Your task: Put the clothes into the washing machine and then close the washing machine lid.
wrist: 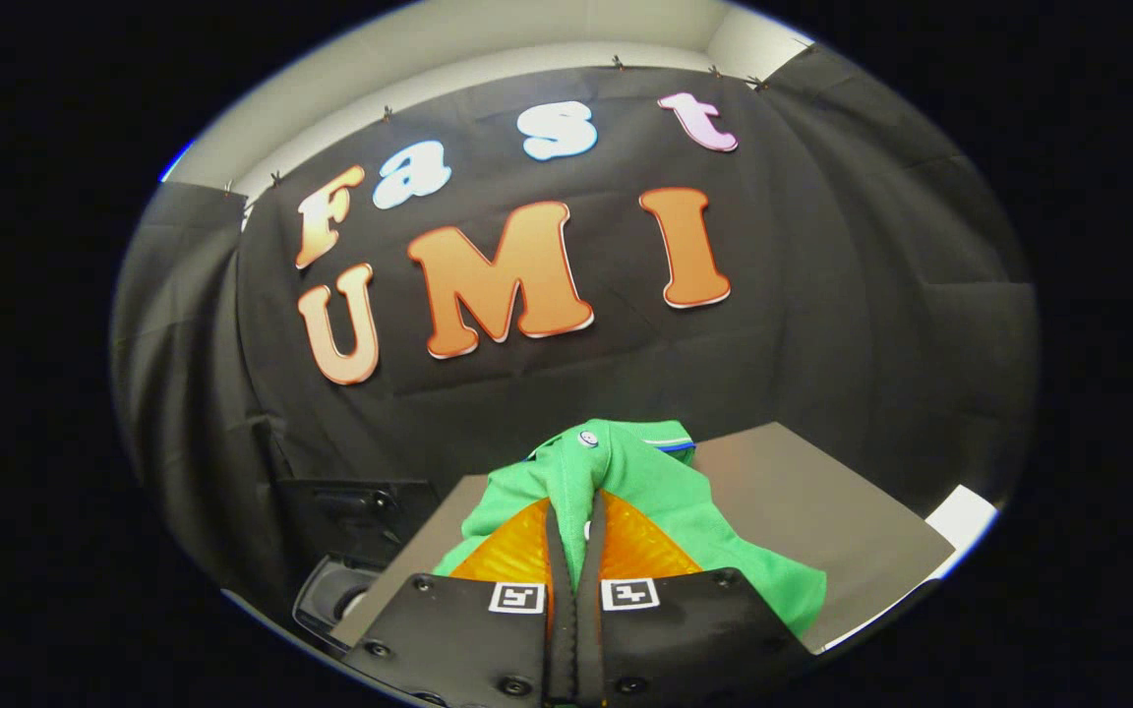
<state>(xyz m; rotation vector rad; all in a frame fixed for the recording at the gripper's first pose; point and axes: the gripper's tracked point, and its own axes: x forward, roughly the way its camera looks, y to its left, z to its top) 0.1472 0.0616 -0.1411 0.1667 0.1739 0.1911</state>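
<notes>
Above the grey worktop, my fingers pinch the green shirt beside its collar. It hangs soft and light; I judge this bunched grip secure.

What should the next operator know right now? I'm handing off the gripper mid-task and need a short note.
Gripper: shut on the green garment, a fold of cloth pinched between both orange fingers.
Garment: bunched up around and just ahead of the fingers, over the grey surface. I cannot tell whether it is lifted or touching that surface.
Dark object low and to the side of the fingers; too little shows to say whether it is the washing machine.
Done: garment grasped.
Left: carry it into the washing machine, release, then close the lid.
</notes>
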